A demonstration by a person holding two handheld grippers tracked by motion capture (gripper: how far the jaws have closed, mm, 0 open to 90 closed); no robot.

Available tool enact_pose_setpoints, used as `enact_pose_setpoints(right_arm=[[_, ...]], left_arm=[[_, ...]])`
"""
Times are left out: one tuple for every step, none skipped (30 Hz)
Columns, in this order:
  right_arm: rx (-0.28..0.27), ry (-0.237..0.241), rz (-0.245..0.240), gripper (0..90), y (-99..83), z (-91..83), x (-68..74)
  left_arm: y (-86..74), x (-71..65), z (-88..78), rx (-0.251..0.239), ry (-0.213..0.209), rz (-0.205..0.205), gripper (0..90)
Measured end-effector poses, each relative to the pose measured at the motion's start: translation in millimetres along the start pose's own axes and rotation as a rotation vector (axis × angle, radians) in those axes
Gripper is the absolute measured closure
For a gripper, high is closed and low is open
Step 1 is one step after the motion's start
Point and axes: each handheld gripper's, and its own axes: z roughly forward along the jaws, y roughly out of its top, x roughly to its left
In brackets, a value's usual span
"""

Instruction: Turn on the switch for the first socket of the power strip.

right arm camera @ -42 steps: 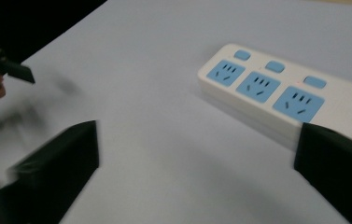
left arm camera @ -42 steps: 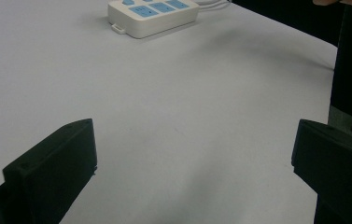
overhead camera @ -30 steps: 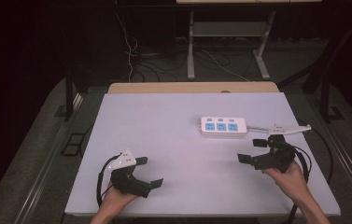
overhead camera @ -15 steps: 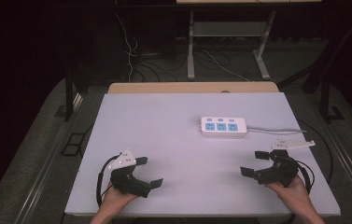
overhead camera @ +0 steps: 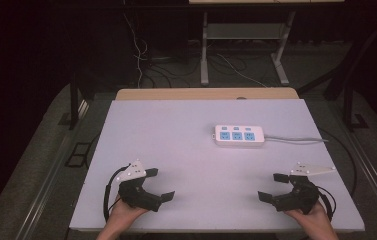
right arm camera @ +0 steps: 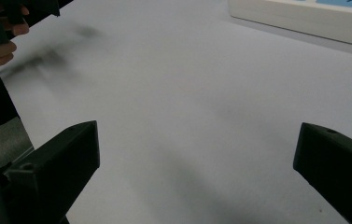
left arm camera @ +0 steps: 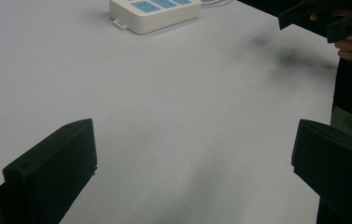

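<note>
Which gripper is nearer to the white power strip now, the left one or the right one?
Right. The right gripper is near and slightly right of the power strip; the left gripper is near and farther to its left. Both are open and hold nothing.

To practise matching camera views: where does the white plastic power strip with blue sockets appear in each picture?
High view: the white plastic power strip with blue sockets lies right of centre, far half of the white table.
Left gripper view: top edge, centre.
Right gripper view: top right corner.
Shared landmark: the table itself.
</note>
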Motion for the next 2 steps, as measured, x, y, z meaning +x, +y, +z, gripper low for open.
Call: enact_pose_setpoints(right_arm=[[0.001, 0.0, -0.005, 0.0, -0.4, 0.1, 0.0], [0.003, -0.001, -0.006, 0.1, -0.8, 0.0, 0.3]], left_arm=[[0.0, 0.1, 0.0, 0.001, 0.0, 0.0, 0.0], [0.0, 0.3, 0.1, 0.0, 0.0, -0.002, 0.0]])
